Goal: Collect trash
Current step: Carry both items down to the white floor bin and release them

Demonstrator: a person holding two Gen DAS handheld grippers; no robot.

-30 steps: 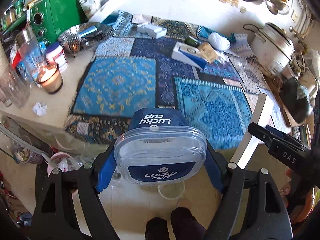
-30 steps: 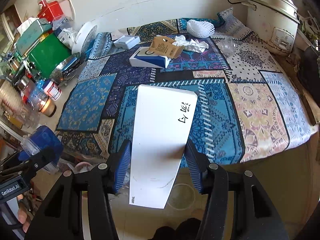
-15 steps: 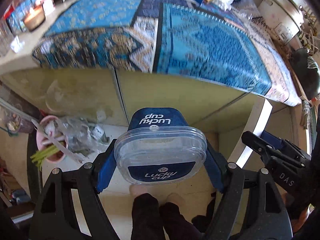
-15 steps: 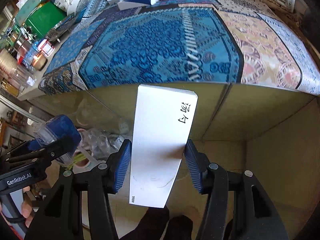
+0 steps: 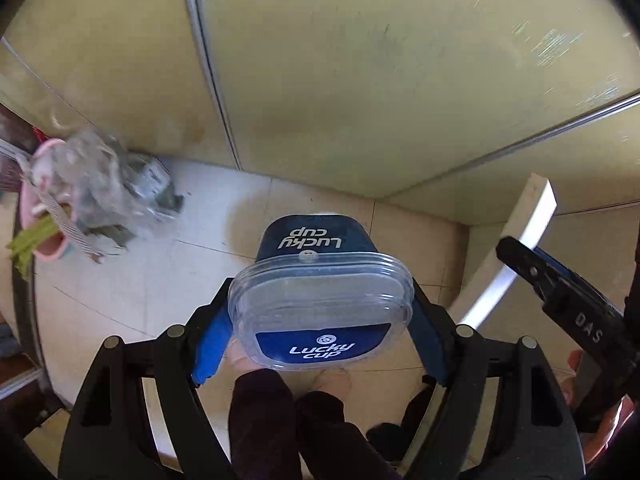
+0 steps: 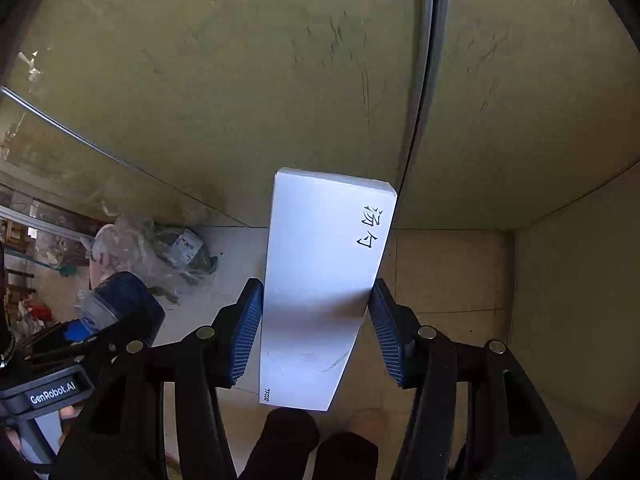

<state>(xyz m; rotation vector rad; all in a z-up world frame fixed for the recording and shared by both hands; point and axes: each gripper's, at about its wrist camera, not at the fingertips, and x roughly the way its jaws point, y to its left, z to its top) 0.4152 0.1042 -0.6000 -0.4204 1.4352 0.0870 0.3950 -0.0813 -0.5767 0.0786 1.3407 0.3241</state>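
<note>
**Both tools loaded, low over the floor by the cabinet front**

The left tool (image 5: 320, 320) is clamped on a Lucky Cup container (image 5: 320, 300), its blue pads pressing the two sides. The container is a dark blue tub with rounded corners, printed "Lucky cup" in white on its wall, and it is capped by a clear ribbed plastic lid with a small tab at the far edge and a blue label panel bearing the same name. It points away from the camera and down toward the floor tiles (image 5: 168, 280).

The right tool (image 6: 316, 328) grips a long white box (image 6: 320, 280) across its narrow width, ribbed blue pads against both long edges. The box is a flat, plain cardboard carton, tilted a little, with two handwritten black characters near its far right corner and tiny print at the near end; a faint pen scrawl marks the lower face. In the left wrist view the same box appears edge-on to the right of the container.

Taking the yellow-green cabinet front (image 5: 400, 80) as the landmark: both held things hang just in front of its base, above the pale tiles. To the left of them, against the foot of the cabinet, sits a pink bin (image 5: 44, 216) lined with a crumpled clear plastic bag (image 5: 100, 192) with green stalks poking out; it is blurred. The person's dark trouser legs (image 5: 272, 420) and feet show beneath the tools
</note>
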